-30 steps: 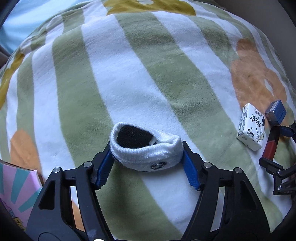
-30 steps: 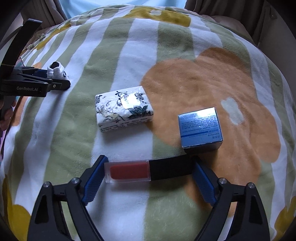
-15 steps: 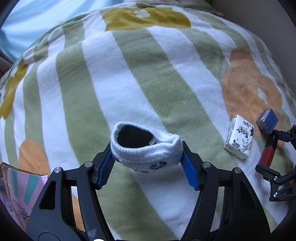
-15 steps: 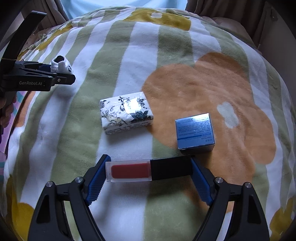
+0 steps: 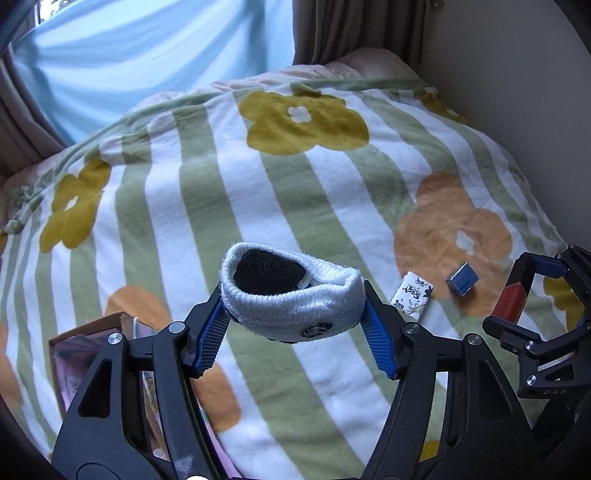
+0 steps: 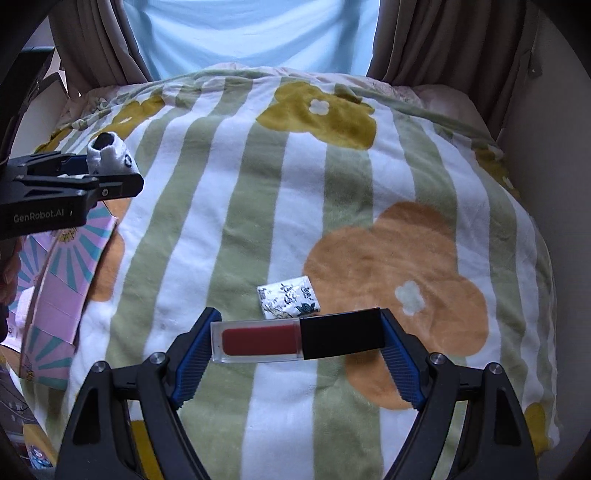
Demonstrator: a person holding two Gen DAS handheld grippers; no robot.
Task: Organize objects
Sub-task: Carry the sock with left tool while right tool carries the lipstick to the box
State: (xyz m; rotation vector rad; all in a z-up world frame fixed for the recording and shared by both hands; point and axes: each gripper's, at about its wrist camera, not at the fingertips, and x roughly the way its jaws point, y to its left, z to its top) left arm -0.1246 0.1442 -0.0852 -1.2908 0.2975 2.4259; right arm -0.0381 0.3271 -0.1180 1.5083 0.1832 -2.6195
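Observation:
My left gripper (image 5: 293,317) is shut on a rolled white sock (image 5: 291,299) with a dark inside, held high above the striped flowered blanket (image 5: 258,184). In the right wrist view the same sock (image 6: 110,155) shows at the far left. My right gripper (image 6: 297,338) is shut on a red lip gloss tube (image 6: 295,339) with a black cap, gripped end to end and lifted off the bed. That tube (image 5: 511,302) also shows at the right edge of the left wrist view. A white printed tissue pack (image 6: 288,297) and a small blue box (image 5: 461,284) lie on the blanket.
A pink patterned cardboard box (image 6: 55,280) stands open at the bed's left edge, also seen low left as the box (image 5: 88,354). Brown curtains (image 6: 443,40) and a pale blue sheet (image 6: 251,29) hang behind the bed. A wall runs along the right.
Both grippers rose well above the blanket with the sock and the lip gloss still held. The tissue pack and blue box now look smaller, and the curtains came into view.

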